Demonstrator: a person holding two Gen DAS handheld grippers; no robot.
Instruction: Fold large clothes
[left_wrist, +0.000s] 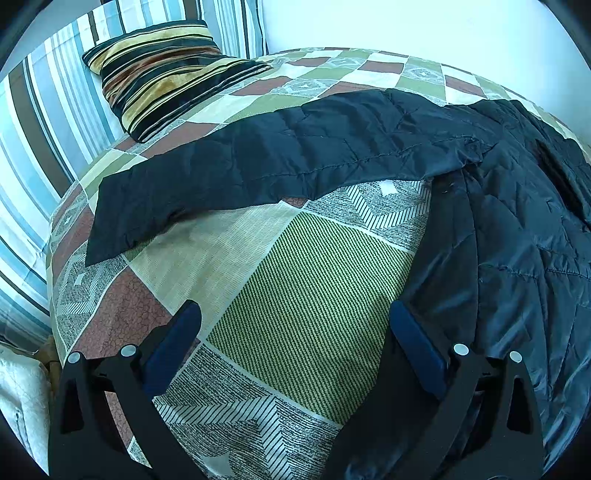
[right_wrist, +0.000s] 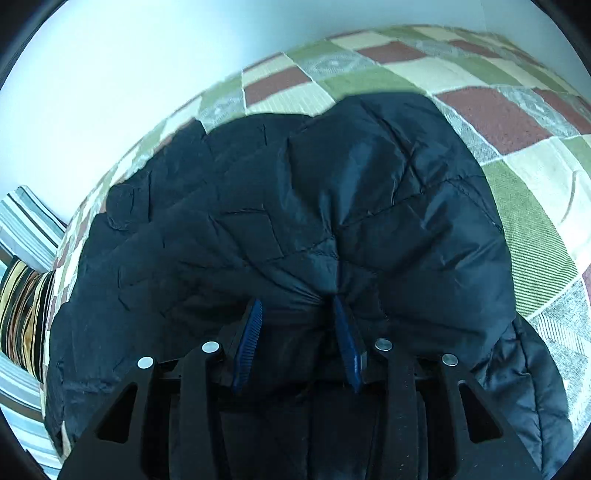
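Jacket (right_wrist: 295, 206) sleeve (left_wrist: 229, 173) only in left view

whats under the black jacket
The patchwork bedspread lies under the black jacket and its outstretched sleeve. Anything beneath the jacket's body is covered.

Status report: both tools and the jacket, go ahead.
Left tool open over the bedspread. Right tool gripping bunched jacket. Sleeve spread out. Nothing blocking.

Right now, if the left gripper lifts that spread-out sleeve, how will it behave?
The sleeve will probably flop and drape: it lies flat and creased on the bedspread. Its shiny quilted fabric looks slippery, so it may slide. Likely light, but it should tug the jacket body.
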